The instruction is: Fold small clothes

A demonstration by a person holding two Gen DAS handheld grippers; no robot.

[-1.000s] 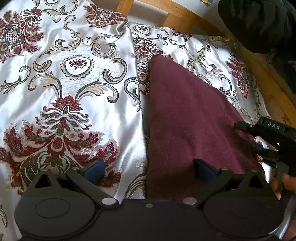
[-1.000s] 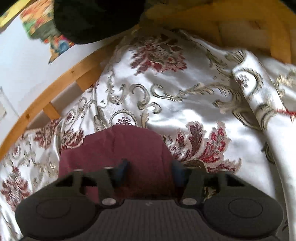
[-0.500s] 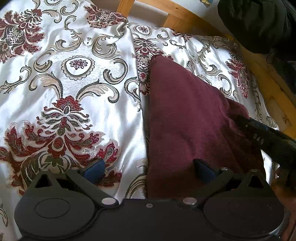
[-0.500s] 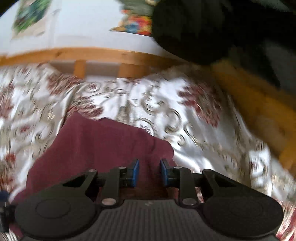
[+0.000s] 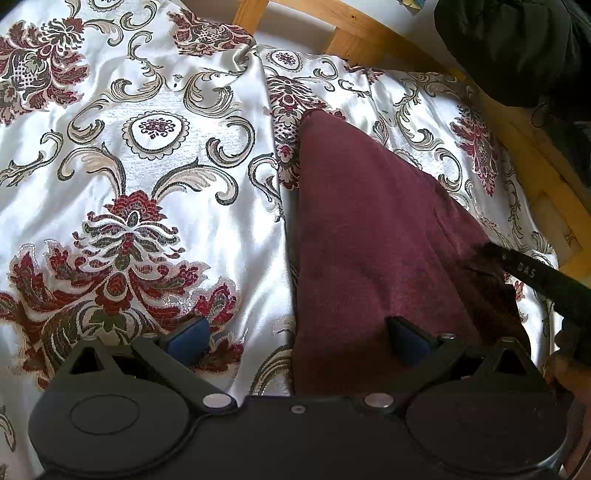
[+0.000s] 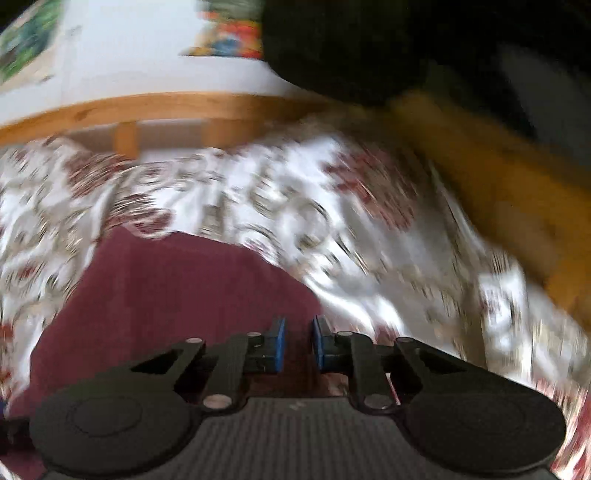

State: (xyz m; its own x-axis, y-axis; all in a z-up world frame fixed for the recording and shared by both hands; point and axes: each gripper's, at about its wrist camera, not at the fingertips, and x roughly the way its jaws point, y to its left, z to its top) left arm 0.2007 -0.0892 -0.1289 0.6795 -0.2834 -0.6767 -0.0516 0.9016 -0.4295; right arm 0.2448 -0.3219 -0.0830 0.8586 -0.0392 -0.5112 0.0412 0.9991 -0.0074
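Swung round since a second ago: right gripper (image 6: 298, 345), now at the right edge of the maroon garment (image 5: 373, 236), jaws just closing to a narrow gap over its cloth; pinched or not, cannot tell through the blur. Left gripper (image 5: 295, 338) unmoved at the garment's near left edge, fingers spread wide, nothing gripped. Garment flat on the floral bedspread (image 5: 147, 184), near the wooden bed frame (image 5: 369, 33).
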